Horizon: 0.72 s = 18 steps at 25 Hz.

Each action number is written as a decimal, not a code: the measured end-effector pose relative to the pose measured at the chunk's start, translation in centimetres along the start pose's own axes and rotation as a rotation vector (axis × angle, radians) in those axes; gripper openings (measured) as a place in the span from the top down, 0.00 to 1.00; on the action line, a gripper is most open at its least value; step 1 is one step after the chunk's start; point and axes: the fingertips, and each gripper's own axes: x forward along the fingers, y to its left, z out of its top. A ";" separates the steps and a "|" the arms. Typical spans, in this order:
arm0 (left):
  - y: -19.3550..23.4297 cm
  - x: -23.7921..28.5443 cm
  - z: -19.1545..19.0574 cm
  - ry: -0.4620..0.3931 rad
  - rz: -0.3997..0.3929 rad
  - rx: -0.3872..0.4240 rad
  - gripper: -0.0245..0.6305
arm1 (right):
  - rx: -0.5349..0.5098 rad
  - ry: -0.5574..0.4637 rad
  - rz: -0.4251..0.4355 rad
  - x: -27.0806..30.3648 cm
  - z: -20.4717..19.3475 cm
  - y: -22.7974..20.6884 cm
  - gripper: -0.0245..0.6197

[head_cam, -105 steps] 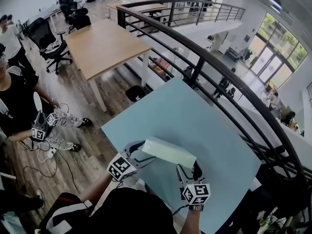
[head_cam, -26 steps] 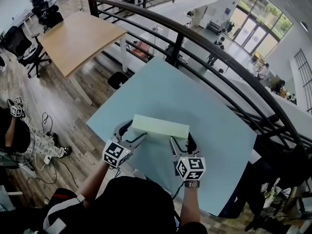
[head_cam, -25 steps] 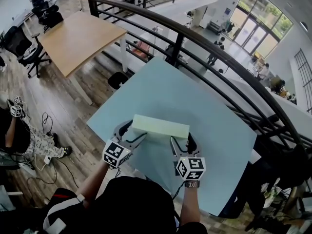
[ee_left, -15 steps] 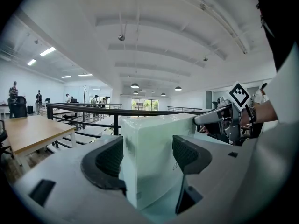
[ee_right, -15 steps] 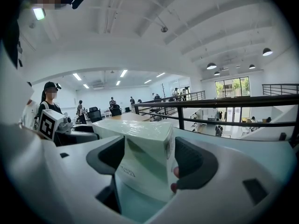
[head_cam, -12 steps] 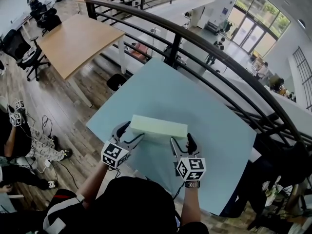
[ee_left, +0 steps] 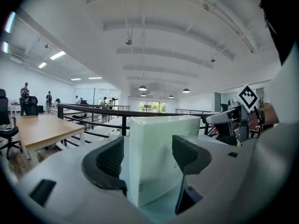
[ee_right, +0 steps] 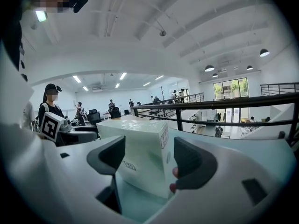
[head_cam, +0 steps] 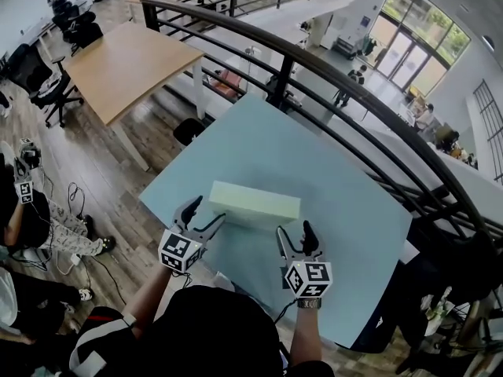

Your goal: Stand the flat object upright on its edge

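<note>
- Pale green box (head_cam: 254, 203) stands on its long edge, on the blue table's (head_cam: 346, 203) near half.
- My left tongs (head_cam: 204, 213), over the table's near part, are spread apart, clamping nothing.
- My right tongs (head_cam: 293, 232) likewise.

Wood-plank floor (head_cam: 90, 167); a wood-topped desk (head_cam: 126, 61); black railing (head_cam: 278, 81); office chairs (head_cam: 43, 81); tall windows (head_cam: 409, 36) upper right.

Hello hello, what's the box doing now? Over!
Left gripper open, right gripper open, one at each end of box. It stands on edge on table. Nothing in the way.
</note>
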 end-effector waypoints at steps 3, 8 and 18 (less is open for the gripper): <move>-0.2 -1.3 0.1 -0.009 0.037 -0.001 0.49 | 0.009 -0.003 -0.001 -1.1 -0.4 -0.1 0.45; -1.4 -3.7 0.1 -0.028 0.099 -0.016 0.60 | 0.029 0.001 -0.004 -3.3 -1.4 0.0 0.55; -6.9 -6.9 0.8 -0.063 0.115 -0.032 0.87 | 0.034 -0.021 0.039 -8.6 -1.9 1.7 0.82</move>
